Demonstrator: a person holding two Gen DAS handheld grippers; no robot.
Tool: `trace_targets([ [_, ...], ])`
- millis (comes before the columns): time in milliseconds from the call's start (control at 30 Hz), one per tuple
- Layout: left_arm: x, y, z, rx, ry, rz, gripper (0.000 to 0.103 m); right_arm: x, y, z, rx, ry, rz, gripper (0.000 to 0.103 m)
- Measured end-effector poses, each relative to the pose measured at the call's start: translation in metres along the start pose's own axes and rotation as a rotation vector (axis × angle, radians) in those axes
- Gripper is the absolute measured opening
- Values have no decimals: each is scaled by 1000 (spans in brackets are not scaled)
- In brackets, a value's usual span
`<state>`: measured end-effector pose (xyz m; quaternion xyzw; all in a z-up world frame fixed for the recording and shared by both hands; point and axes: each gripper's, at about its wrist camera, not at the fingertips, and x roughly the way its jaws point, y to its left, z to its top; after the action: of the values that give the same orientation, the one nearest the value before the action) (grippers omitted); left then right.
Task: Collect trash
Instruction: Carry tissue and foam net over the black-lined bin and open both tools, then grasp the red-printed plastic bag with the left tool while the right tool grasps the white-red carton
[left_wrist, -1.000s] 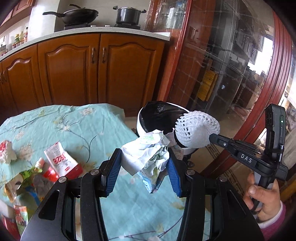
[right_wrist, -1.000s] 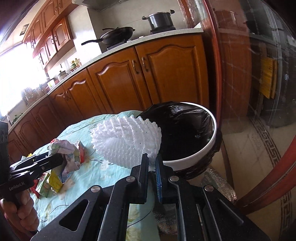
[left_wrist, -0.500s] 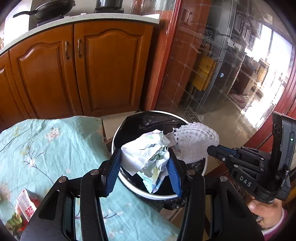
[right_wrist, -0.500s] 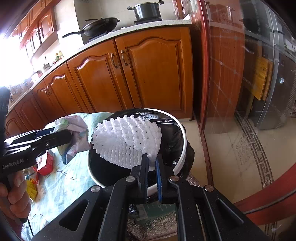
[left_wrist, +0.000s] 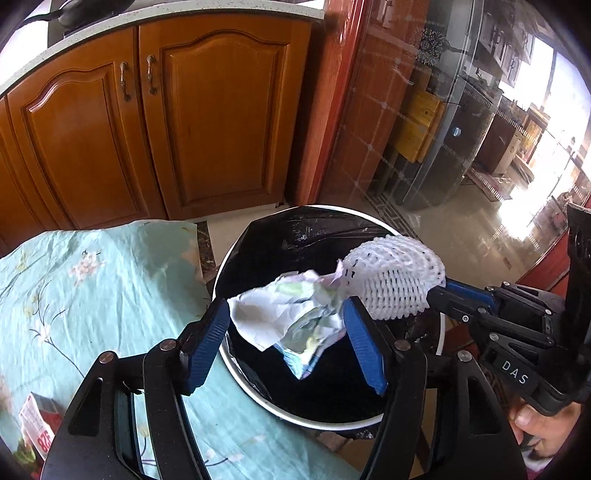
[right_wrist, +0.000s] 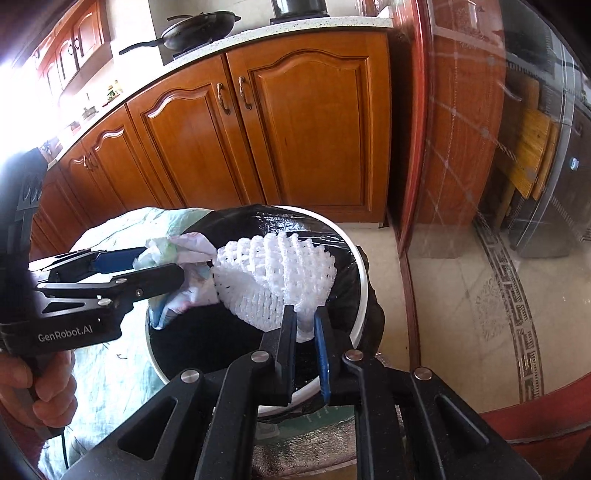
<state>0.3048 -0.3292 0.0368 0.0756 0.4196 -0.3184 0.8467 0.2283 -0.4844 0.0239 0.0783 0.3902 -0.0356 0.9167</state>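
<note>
My left gripper (left_wrist: 286, 334) has its jaws spread wide, and a crumpled paper wrapper (left_wrist: 291, 321) sits between them, barely touching the pads, right over the bin. The bin (left_wrist: 334, 421) is white-rimmed with a black liner. My right gripper (right_wrist: 304, 323) is pinched on a white foam fruit net (right_wrist: 275, 280) and holds it over the bin (right_wrist: 360, 295), beside the wrapper (right_wrist: 184, 254). The net also shows in the left wrist view (left_wrist: 395, 286), at the tip of the right gripper (left_wrist: 439, 297). The left gripper (right_wrist: 147, 264) shows in the right wrist view.
A table with a teal floral cloth (left_wrist: 96, 295) lies left of the bin, with a red-and-white packet (left_wrist: 38, 424) near its front. Wooden cabinets (left_wrist: 177, 125) stand behind. A glass door (left_wrist: 424, 129) and tiled floor (right_wrist: 461, 288) are at the right.
Both grippers moved from beside the bin to above its opening. My left gripper's jaws have opened wider, loosening the wrapper. The right gripper's fingers have parted slightly on the net.
</note>
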Motion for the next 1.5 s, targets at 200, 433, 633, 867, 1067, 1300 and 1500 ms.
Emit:
trace_targets([
  [200, -7, 2, 1, -12, -19, -8, 69, -7, -1, -4, 21, -35, 2, 29],
  [433, -33, 13, -17, -56, -58, 2, 69, -23, 1, -11, 65, -77, 30, 29],
  [633, -67, 37, -56, -147, -99, 30, 69, -40, 15, -27, 115, -138, 110, 53],
  [867, -111, 78, -107, -250, -146, 92, 69, -52, 48, -49, 160, -174, 214, 65],
  [1067, -143, 112, -140, -321, -173, 124, 70, -56, 88, -62, 131, -159, 278, 65],
  [1300, -173, 144, -169, -375, -204, 163, 70, -48, 130, -65, 74, -118, 333, 65],
  [1500, -191, 162, -188, -398, -212, 193, 70, -41, 161, -65, 22, -96, 367, 65],
])
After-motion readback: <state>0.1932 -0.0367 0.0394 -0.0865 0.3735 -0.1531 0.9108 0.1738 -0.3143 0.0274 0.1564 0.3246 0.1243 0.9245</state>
